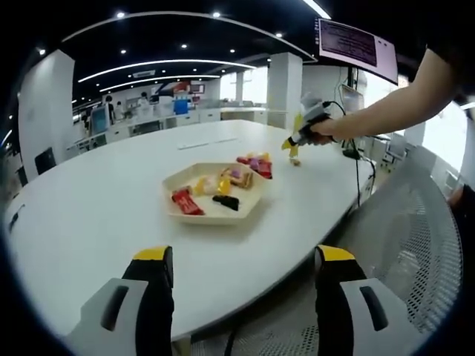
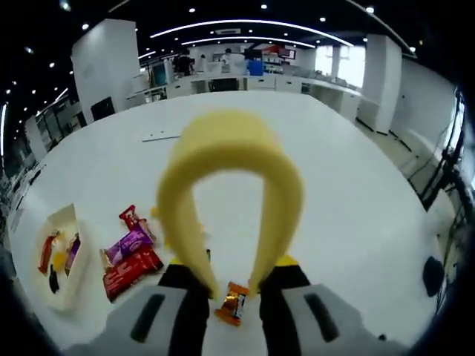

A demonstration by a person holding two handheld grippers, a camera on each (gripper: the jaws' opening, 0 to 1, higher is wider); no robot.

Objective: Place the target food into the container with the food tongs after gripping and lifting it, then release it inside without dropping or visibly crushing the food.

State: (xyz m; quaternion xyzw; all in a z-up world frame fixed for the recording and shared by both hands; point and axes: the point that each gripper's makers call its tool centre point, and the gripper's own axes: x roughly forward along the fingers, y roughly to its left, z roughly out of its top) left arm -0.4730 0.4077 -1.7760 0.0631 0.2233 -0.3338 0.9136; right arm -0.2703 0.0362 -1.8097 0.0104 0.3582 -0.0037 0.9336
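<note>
A cream hexagonal tray (image 1: 210,213) sits mid-table holding several wrapped snacks. Just beyond it lie loose packets (image 1: 256,165). At the far right of the table a person's hand holds my right gripper (image 1: 310,119) with yellow food tongs (image 1: 289,145) pointing down at a small candy (image 1: 295,161). In the right gripper view my right gripper (image 2: 234,271) is shut on the yellow tongs (image 2: 230,148), whose two tips straddle an orange wrapped candy (image 2: 233,304) on the table. I cannot tell whether they touch it. Purple (image 2: 128,243) and red (image 2: 130,271) packets and the tray (image 2: 74,285) lie to the left. My left gripper (image 1: 245,259) hovers open at the near table edge.
The round white table (image 1: 96,215) has a mesh chair (image 1: 415,245) at its right edge. A cable (image 1: 357,182) runs down from a stand by the person's arm. A dark object (image 2: 433,276) is at the table's right side. Office desks stand far behind.
</note>
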